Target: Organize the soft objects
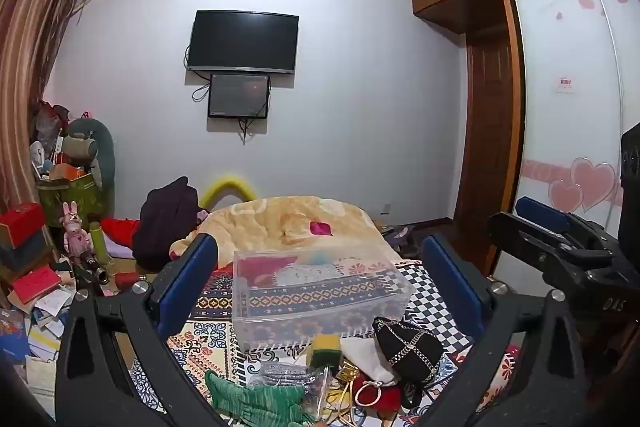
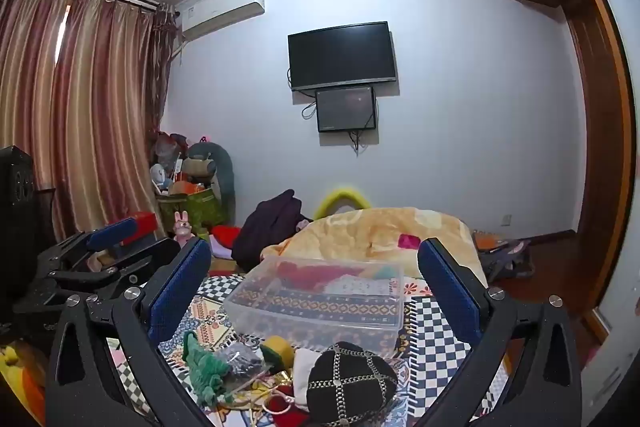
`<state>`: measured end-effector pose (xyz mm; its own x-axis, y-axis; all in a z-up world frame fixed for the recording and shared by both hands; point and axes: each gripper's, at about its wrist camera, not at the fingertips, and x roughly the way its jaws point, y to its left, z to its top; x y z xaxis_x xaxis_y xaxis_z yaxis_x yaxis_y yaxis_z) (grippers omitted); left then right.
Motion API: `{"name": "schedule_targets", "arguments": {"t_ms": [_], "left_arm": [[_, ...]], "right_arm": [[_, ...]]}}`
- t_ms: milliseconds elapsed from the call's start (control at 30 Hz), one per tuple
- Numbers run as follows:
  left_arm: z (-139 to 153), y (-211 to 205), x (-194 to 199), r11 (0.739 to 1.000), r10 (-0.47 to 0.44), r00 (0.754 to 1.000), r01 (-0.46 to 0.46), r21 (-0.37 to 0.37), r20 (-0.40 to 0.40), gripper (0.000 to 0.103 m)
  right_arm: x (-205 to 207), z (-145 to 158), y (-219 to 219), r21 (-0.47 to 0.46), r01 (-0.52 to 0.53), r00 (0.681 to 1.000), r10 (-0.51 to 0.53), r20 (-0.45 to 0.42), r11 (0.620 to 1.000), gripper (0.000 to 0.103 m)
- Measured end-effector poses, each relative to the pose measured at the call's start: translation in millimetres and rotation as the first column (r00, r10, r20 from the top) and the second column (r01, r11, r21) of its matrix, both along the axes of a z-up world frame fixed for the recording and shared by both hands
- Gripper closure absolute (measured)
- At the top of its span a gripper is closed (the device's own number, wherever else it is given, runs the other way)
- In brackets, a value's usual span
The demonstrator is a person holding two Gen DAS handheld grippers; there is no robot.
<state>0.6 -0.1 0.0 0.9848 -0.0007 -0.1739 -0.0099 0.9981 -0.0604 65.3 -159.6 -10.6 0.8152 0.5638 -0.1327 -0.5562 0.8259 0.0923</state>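
A clear plastic bin (image 1: 320, 291) sits on a patterned bedspread (image 1: 208, 335) and holds a red and a pale soft item. In front of it lies a pile: a black chain-trimmed hat (image 1: 408, 347), a green knit item (image 1: 256, 399), a yellow-green sponge (image 1: 326, 347), a white pouch (image 1: 364, 359) and a grey mesh piece (image 1: 280, 375). My left gripper (image 1: 320, 267) is open and empty above the pile. My right gripper (image 2: 316, 275) is open and empty over the same pile; the hat (image 2: 352, 383), green knit (image 2: 204, 371) and bin (image 2: 320, 303) show in its view.
A beige blanket (image 1: 296, 223) is heaped behind the bin. A dark jacket (image 1: 168, 223) lies at its left. Books, boxes and toys (image 1: 44, 267) clutter the left floor. A wardrobe (image 1: 568, 99) stands right. A TV (image 1: 243, 42) hangs on the far wall.
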Motion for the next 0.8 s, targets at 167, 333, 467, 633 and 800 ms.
{"name": "schedule_targets", "arguments": {"t_ms": [167,333,467,633,800], "left_arm": [[0,0,4,1.0,-0.006,1.0,0.006,-0.001,-0.006,0.0],[1,4,-1,1.0,-0.002,1.0,0.002,-0.007,0.002,0.0],[-1,2,-2,1.0,-0.004,1.0,0.004,0.002,0.004,0.0],[-3,2,-2,1.0,-0.005,1.0,0.005,0.005,0.006,0.0],[-3,2,-2,1.0,-0.003,1.0,0.003,0.003,0.009,0.0]], "right_arm": [[0,0,0,0.002,0.002,1.0,-0.002,0.0,1.0,0.0],[-2,0,0,-0.002,-0.003,1.0,0.003,0.001,1.0,0.0],[-2,2,-1,-0.006,-0.003,1.0,0.003,0.001,1.0,0.0],[0,0,2,-0.003,-0.003,1.0,0.003,0.002,1.0,0.0],[-3,1,2,-0.002,-0.004,1.0,0.004,0.002,1.0,0.0]]}}
